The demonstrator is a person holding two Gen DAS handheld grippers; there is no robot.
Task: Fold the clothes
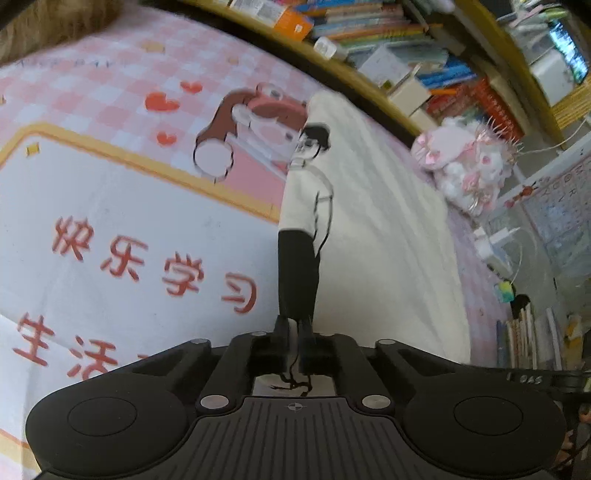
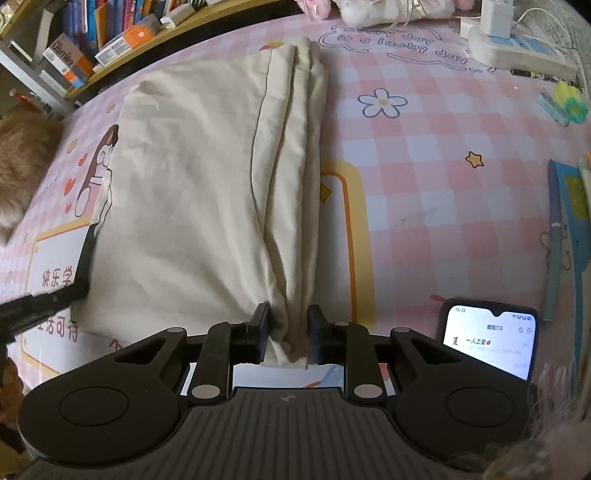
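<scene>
A cream garment (image 2: 192, 184) lies folded lengthwise on the pink checked tablecloth (image 2: 443, 166), with stacked folds along its right side. My right gripper (image 2: 289, 328) is shut on the thick near end of those folds; cloth fills the gap between its fingers. In the left wrist view the same garment (image 1: 388, 229) shows a printed figure with black trousers along its left edge. My left gripper (image 1: 294, 328) is shut on the near end of that edge, its fingers almost touching. In the right wrist view the left gripper (image 2: 33, 308) shows at the garment's near left corner.
A lit phone (image 2: 491, 339) lies just right of my right gripper. Pens (image 2: 554, 240) lie at the right edge, a power strip with a charger (image 2: 517, 48) at the far right. A bookshelf (image 1: 369, 29) runs behind the table, beside a pink-white plush toy (image 1: 465, 162). Something furry (image 2: 22, 166) is at far left.
</scene>
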